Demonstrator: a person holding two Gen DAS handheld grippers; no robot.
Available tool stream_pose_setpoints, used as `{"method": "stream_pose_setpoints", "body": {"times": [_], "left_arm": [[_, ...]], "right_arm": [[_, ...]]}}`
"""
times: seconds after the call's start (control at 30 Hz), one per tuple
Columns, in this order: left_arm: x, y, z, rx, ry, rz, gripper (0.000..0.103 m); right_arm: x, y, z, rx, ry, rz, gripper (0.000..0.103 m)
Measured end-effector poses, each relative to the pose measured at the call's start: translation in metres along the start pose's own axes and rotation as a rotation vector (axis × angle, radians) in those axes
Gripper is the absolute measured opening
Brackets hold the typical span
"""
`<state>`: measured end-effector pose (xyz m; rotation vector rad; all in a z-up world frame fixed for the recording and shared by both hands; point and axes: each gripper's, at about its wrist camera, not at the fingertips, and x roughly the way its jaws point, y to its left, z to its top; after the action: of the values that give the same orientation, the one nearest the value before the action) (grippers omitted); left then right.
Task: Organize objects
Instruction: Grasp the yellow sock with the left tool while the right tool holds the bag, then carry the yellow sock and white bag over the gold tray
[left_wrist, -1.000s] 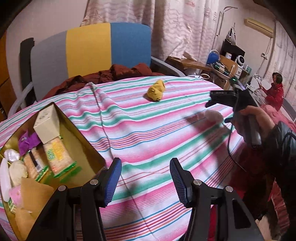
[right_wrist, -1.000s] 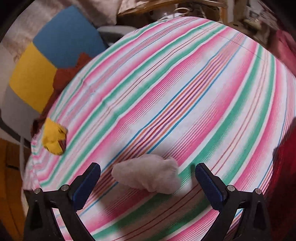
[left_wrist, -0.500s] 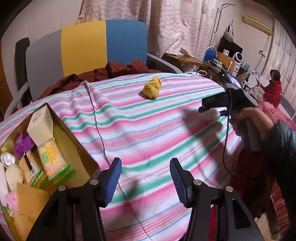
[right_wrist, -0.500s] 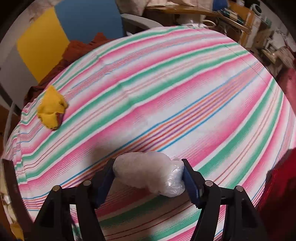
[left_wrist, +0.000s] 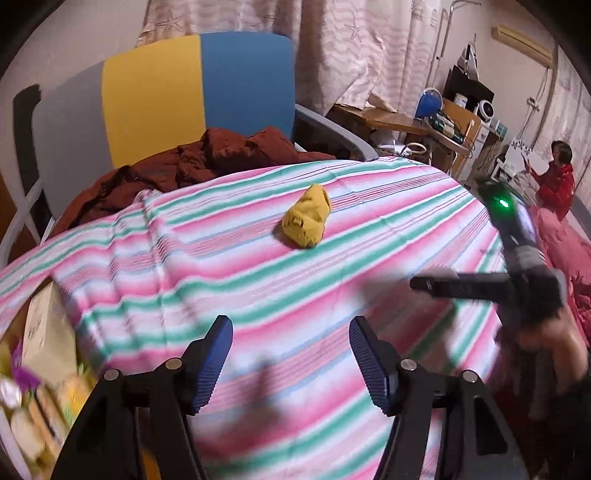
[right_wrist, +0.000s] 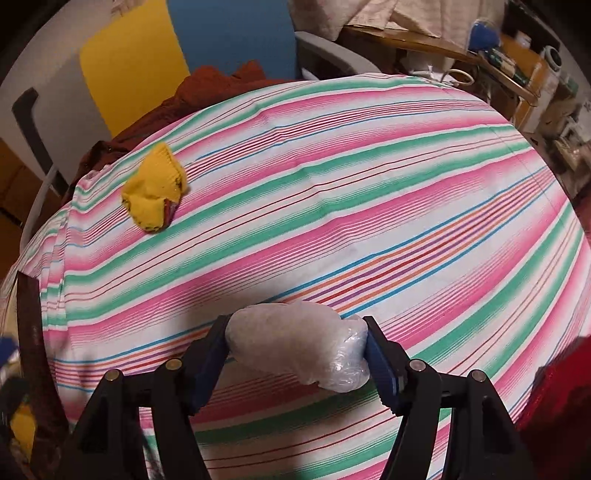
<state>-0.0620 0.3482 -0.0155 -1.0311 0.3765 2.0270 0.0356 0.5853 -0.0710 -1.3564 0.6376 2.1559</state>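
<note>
Carrying a soft white plastic-wrapped bundle (right_wrist: 299, 343) is where we're at: our right gripper (right_wrist: 295, 354) has both pads squeezed against its ends, and it looks lifted just off the striped tablecloth (right_wrist: 369, 192). Our left gripper (left_wrist: 291, 354) is spread wide with nothing in it, hanging over the cloth. Best guess, the bundle goes into the box (left_wrist: 44, 332) at the left edge, which already has snack packets and a cream carton (left_wrist: 46, 339) inside, pretty blurry from here. So the next move means swinging the right one across to the left and dropping it in an open corner without crushing that squishy wrap. The left gripper sits roughly along that path, so we'd likely need to shift it aside. One yellow sock-like thing (left_wrist: 306, 218) is left lying farther back on the cloth, well apart from everything, near the chair (left_wrist: 199, 85) with dark red clothing (left_wrist: 221, 151) piled on it. Probably the next pickup.
</note>
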Motion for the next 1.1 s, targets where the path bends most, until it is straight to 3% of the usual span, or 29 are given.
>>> {"method": "stream_pose_setpoints", "body": {"times": [0.33,0.63,0.7,0.73,0.87,1.1], "left_arm": [[0.089,-0.012,0.067,0.065,0.038,-0.011,0.072],[0.166,-0.025,0.096,0.131,0.087,0.019,0.072],[0.184,-0.025,0.097,0.149,0.123,0.059,0.062],[0.192,-0.024,0.096,0.149,0.142,0.065,0.047],[0.188,-0.015,0.092,0.058,0.131,0.022,0.038],[0.148,-0.01,0.053,-0.012,0.111,0.027,0.036]], "right_arm": [[0.018,0.008,0.007,-0.052,0.032,0.003,0.07],[0.023,0.006,0.011,-0.036,0.047,0.027,0.071],[0.026,0.007,0.011,-0.036,0.054,0.026,0.071],[0.027,0.008,0.011,-0.038,0.06,0.026,0.071],[0.032,0.008,0.011,-0.039,0.075,0.02,0.071],[0.039,0.011,0.012,-0.057,0.094,0.009,0.071]]}}
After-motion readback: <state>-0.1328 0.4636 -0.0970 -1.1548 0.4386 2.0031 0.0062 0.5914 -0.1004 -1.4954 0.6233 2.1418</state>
